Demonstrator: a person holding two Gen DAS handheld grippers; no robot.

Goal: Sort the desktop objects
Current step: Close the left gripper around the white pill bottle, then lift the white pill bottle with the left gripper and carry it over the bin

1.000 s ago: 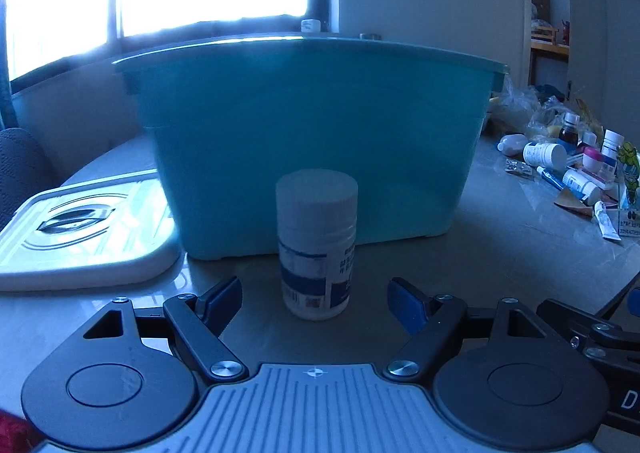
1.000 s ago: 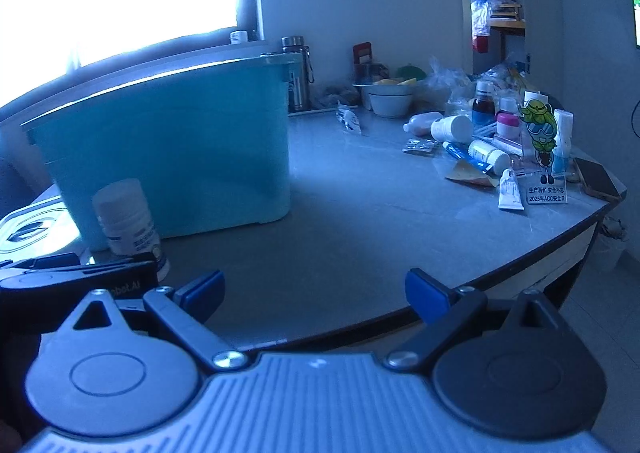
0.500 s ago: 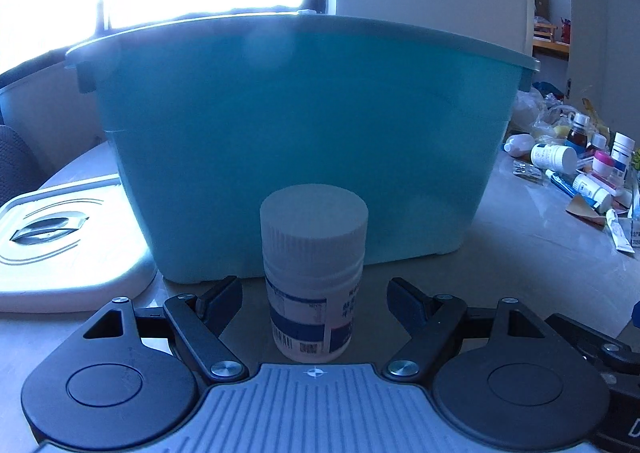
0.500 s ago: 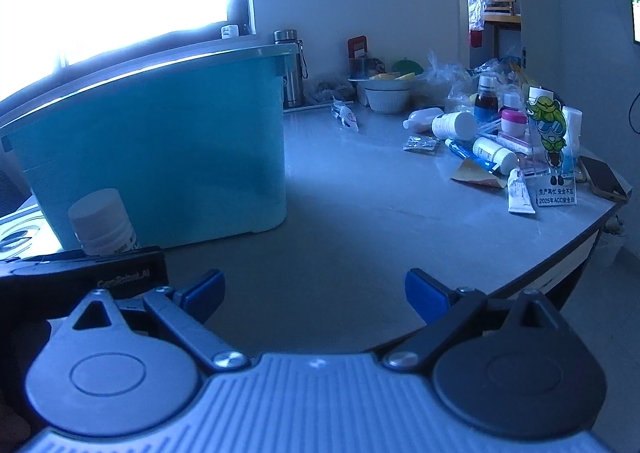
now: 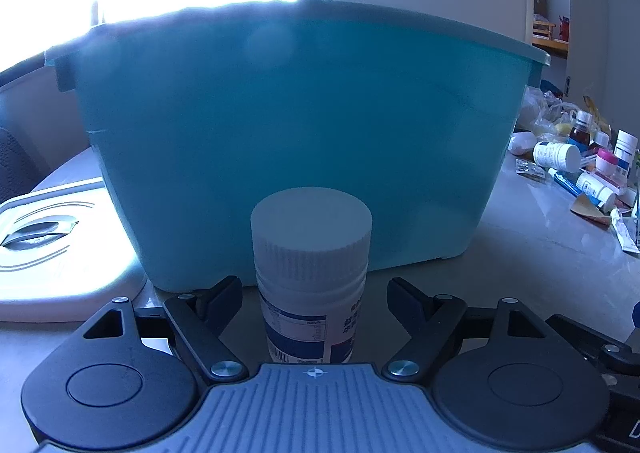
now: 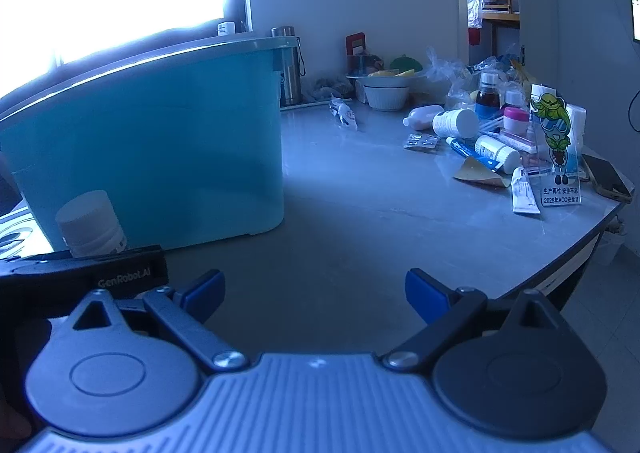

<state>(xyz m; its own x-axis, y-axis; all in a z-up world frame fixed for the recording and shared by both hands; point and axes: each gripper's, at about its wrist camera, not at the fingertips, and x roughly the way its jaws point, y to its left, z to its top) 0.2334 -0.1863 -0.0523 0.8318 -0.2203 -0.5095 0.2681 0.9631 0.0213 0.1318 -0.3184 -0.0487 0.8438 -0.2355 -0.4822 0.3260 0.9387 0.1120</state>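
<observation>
My left tongs (image 5: 314, 295) are spread w/ the white pill bottle (image 5: 310, 277) standing upright between the pads, not yet pinched; I judge the step is the grab, next is squeeze & lift over the teal bin (image 5: 296, 133) rim just behind. Right tongs (image 6: 314, 291) spread, holding nothing, over bare counter (image 6: 360, 213) near its front edge; clutter well off right.

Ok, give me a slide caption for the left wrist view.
Open left gripper straddling an upright white-capped pill bottle in front of the teal bin.
</observation>
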